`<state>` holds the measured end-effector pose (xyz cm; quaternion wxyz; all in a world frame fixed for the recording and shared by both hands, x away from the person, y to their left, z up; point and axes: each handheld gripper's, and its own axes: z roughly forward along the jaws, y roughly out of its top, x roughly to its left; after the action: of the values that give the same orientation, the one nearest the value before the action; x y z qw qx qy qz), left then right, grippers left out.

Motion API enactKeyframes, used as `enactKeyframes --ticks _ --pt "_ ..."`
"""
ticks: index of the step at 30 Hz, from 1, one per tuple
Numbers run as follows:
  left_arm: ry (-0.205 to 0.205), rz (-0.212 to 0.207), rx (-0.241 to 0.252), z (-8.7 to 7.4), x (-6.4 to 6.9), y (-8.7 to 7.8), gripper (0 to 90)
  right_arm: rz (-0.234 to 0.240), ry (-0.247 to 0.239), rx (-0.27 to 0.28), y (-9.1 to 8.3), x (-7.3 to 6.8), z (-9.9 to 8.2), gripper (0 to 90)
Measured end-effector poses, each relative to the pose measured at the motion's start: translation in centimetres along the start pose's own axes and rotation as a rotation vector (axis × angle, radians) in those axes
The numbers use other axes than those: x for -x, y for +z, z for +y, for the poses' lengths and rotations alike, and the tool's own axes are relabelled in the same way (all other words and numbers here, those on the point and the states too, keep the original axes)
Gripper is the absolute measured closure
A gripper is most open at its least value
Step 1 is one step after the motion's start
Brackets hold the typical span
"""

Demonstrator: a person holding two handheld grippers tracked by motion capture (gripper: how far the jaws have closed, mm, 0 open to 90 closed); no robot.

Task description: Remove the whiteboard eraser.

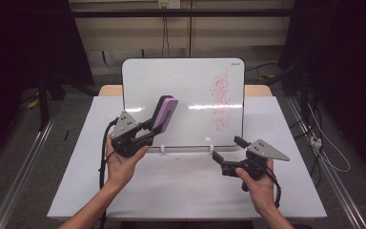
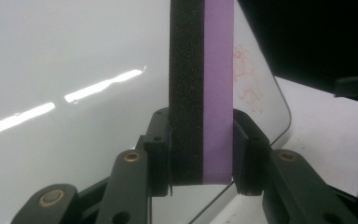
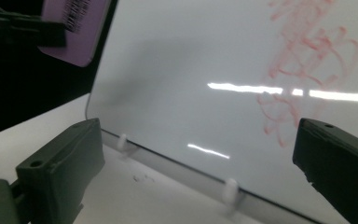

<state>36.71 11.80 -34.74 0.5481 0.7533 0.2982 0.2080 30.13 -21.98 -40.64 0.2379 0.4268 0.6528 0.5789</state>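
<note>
Desk [image 1: 181,191]: white top carrying the whiteboard; my forearms enter from the near edge, one on each side.

Whiteboard [image 1: 186,100]: stands upright across the middle of the desk on two small white feet [image 1: 162,148], its face toward me and leaning slightly back. Ceiling lights streak across its glossy surface. A small dark mark sits in its top right corner, too small for me to read.

Scribble [image 1: 221,98]: a tall tangle of red marker lines on the right part of the whiteboard, running from near the top edge down to the lower third. The rest of the surface is clean.

My left hand [image 1: 124,160]: palm up under the gripper body, wrist bent so that the left gripper [image 1: 158,125] points up and forward at the left part of the whiteboard. It is clamped on the eraser, one jaw against each broad face.

Eraser [image 1: 165,113]: a purple block backed by a black felt layer, held raised in front of the whiteboard's left half, well apart from the scribble. In the right gripper view a barcode label [image 3: 77,11] shows on its purple face; its print is unreadable.

My right hand [image 1: 257,179]: low over the desk in front of the whiteboard's lower right corner. The right gripper [image 1: 228,149] points at the whiteboard, jaws wide and holding nothing.
</note>
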Motion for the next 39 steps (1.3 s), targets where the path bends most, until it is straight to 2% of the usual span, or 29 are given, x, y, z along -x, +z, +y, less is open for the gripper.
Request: enactKeyframes --ticks 4,6,9,14,18,21,22,24,29,32,39 --pt "-0.013 -0.034 0.014 0.0 1.1 0.7 64.0 0.038 0.004 0.030 1.2 -0.7 1.0 2.1" --pt "-0.007 -0.036 0.024 0.0 1.6 1.0 64.0 0.058 0.012 0.060 1.6 -1.1 1.5 2.4" --pt "-0.037 -0.064 0.026 -0.4 2.3 1.3 64.0 0.087 0.016 0.095 1.9 -1.4 2.2 7.2" --pt "-0.029 -0.092 0.031 -0.7 3.5 1.9 64.0 0.144 0.100 0.172 2.4 -1.9 2.7 14.4" --pt "-0.026 -0.108 0.026 -0.8 4.1 2.6 64.1 0.178 0.134 0.205 3.0 -2.2 3.0 18.2" --pt "-0.035 -0.114 0.027 -0.7 4.3 3.2 64.0 0.184 0.146 0.233 3.4 -2.4 3.1 24.4" --pt "-0.030 -0.112 0.025 -0.7 4.4 3.4 64.0 0.190 0.167 0.241 3.6 -2.4 3.1 25.9" --pt "-0.029 -0.115 0.028 -0.7 4.7 3.6 64.0 0.191 0.212 0.245 3.9 -2.5 3.0 26.6" --pt "-0.009 -0.120 0.036 -0.5 5.2 3.8 64.0 0.185 0.257 0.252 4.6 -2.6 2.9 26.6" --pt "0.003 -0.126 0.028 -0.6 5.4 4.0 64.0 0.197 0.319 0.245 5.0 -2.7 2.8 26.6" --pt "0.019 -0.113 0.030 -0.9 5.4 3.8 64.0 0.189 0.336 0.241 5.5 -3.3 2.5 39.7"
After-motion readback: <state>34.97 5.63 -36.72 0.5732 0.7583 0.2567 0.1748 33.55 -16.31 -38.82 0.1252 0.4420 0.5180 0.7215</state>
